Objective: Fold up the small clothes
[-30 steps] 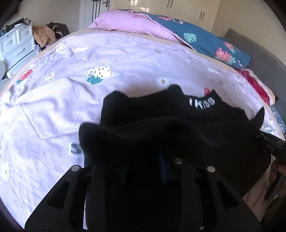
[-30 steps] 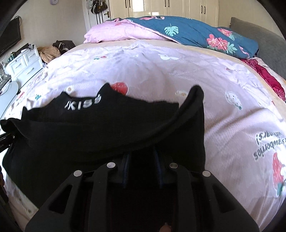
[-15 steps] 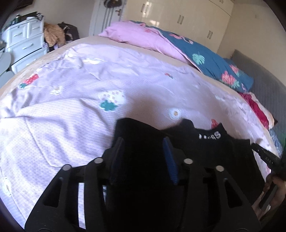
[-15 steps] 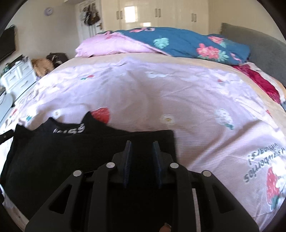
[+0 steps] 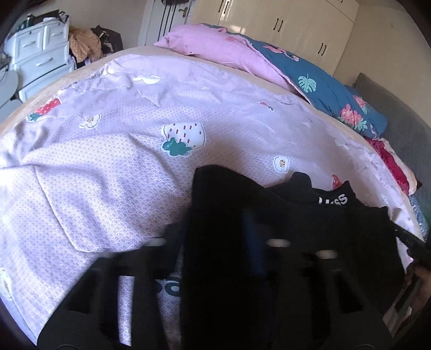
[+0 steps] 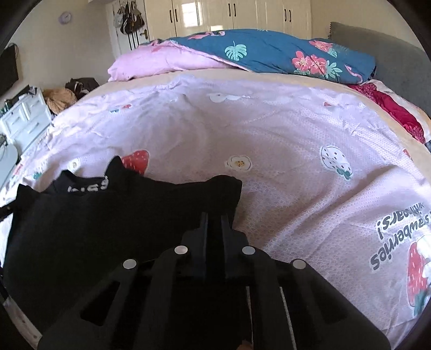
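Observation:
A small black garment (image 5: pixel 269 215) with white lettering at its collar (image 5: pixel 332 200) lies folded on the lilac bedsheet (image 5: pixel 107 161). In the left wrist view its left edge drapes over my left gripper (image 5: pixel 215 237), which is blurred; its fingers look apart over the cloth. In the right wrist view the garment (image 6: pixel 94 215) lies at the lower left, collar lettering (image 6: pixel 89 187) at the far side. My right gripper (image 6: pixel 214 223) has its fingers close together at the garment's right edge, over the cloth.
A pink and blue floral duvet (image 6: pixel 256 53) is heaped at the far side of the bed. A red cloth (image 6: pixel 390 107) lies at the right edge. White drawers (image 5: pixel 37 59) stand to the left. Wardrobe doors (image 6: pixel 229 13) line the back wall.
Both grippers carried the near edge of the garment forward over itself and laid it down, then pulled back. The raised fold now lies flat. The left gripper's fingers have spread.

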Demonstrator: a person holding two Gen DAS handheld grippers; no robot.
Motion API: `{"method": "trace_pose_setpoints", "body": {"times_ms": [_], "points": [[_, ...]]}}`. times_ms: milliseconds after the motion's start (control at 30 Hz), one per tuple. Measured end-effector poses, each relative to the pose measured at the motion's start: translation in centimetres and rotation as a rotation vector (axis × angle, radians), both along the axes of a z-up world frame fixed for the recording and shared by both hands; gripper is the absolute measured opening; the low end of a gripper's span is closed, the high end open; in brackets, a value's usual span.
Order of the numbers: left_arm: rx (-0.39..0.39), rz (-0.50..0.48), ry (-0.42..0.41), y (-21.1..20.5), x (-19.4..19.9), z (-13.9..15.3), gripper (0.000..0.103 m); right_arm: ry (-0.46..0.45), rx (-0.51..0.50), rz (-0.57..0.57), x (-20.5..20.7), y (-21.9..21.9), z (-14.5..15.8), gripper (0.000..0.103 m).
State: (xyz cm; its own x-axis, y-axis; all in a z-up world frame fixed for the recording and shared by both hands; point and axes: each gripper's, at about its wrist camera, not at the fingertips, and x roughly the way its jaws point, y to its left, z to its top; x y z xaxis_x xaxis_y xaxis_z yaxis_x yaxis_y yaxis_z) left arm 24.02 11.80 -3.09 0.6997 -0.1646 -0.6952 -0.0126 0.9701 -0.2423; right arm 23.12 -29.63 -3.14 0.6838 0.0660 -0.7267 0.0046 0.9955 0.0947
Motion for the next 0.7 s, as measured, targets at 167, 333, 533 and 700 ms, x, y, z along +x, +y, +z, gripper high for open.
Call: {"method": "trace_pose_setpoints", "body": {"times_ms": [167, 333, 533, 700], "points": [[-0.002, 0.022, -0.097, 0.4, -1.2, 2.1, 0.006, -0.062, 0.012, -0.016, -1.0, -0.4, 1.7, 0.006], [0.001, 0.037, -0.165, 0.7, -2.0, 3.8, 0.004, -0.171, 0.032, -0.041, -2.2, -0.7, 4.1, 0.006], [0.035, 0.085, -0.135, 1.4, -1.4, 3.1, 0.0, -0.199, -0.011, -0.06, -1.9, -0.8, 4.1, 0.004], [-0.003, 0.071, -0.078, 1.8, -1.0, 1.9, 0.0, -0.132, -0.046, -0.077, -0.9, -0.6, 2.2, 0.004]]}}
